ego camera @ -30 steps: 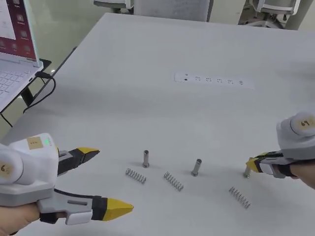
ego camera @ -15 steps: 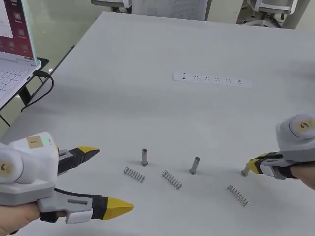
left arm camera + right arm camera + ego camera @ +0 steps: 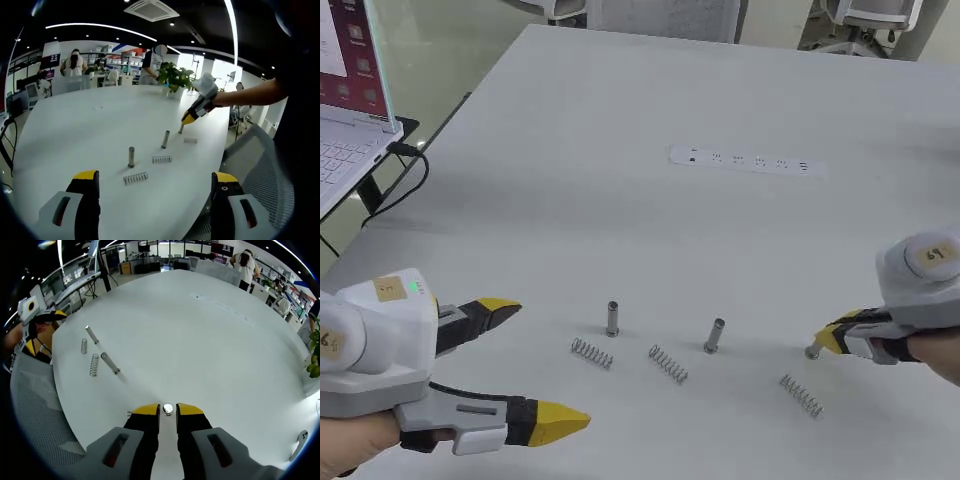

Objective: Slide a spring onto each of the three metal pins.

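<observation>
Two metal pins (image 3: pixel 612 318) (image 3: pixel 715 335) stand upright on the white table (image 3: pixel 620 200). A third pin (image 3: pixel 812 350) leans between the yellow tips of my right gripper (image 3: pixel 830 341), which is shut on its top end (image 3: pixel 168 409). Three springs (image 3: pixel 592 353) (image 3: pixel 670 365) (image 3: pixel 801 396) lie flat in front of the pins. My left gripper (image 3: pixel 533 363) hovers at the near left, open and holding nothing, a hand's width from the leftmost spring. The left gripper view looks between its open jaws (image 3: pixel 155 176) at the pins (image 3: pixel 131 156) (image 3: pixel 165 139) and the springs (image 3: pixel 135 177) (image 3: pixel 161 159).
A white power strip (image 3: pixel 748 161) lies flat farther back on the table. An open laptop (image 3: pixel 345 100) and a black cable (image 3: pixel 405 185) sit off the left edge. Office chairs (image 3: pixel 670 15) stand at the far end. The table's near edge is close behind the springs.
The camera has shifted slightly. Both grippers keep their places, the right one still on the third pin.
</observation>
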Demonstrator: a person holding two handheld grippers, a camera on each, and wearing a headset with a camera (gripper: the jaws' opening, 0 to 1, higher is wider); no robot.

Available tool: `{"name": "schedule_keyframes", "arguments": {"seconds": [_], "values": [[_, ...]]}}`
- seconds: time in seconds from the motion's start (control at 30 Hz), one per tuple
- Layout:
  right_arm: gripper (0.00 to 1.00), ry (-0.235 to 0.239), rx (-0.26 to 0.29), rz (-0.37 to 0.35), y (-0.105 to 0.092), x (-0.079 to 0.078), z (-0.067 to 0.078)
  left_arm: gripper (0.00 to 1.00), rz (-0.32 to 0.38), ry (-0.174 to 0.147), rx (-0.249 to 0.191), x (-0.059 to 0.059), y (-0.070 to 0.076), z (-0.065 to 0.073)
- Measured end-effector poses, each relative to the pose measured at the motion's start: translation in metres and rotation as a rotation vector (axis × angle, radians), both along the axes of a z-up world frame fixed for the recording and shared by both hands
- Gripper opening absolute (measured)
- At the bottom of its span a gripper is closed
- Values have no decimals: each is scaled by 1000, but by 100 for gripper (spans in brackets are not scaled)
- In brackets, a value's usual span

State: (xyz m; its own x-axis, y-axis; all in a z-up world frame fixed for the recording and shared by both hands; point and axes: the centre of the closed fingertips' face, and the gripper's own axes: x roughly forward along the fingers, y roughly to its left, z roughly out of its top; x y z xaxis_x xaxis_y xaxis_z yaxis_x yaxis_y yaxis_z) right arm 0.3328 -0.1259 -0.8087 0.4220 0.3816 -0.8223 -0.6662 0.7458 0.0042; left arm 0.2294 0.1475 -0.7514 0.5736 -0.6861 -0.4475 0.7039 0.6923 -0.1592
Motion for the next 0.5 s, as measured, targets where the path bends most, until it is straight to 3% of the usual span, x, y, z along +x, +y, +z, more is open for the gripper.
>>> {"name": "schedule_keyframes", "arguments": {"seconds": [0.5], "values": [[28, -5, 7, 12, 1, -7, 1, 90, 5, -4, -5, 0, 1, 2]]}}
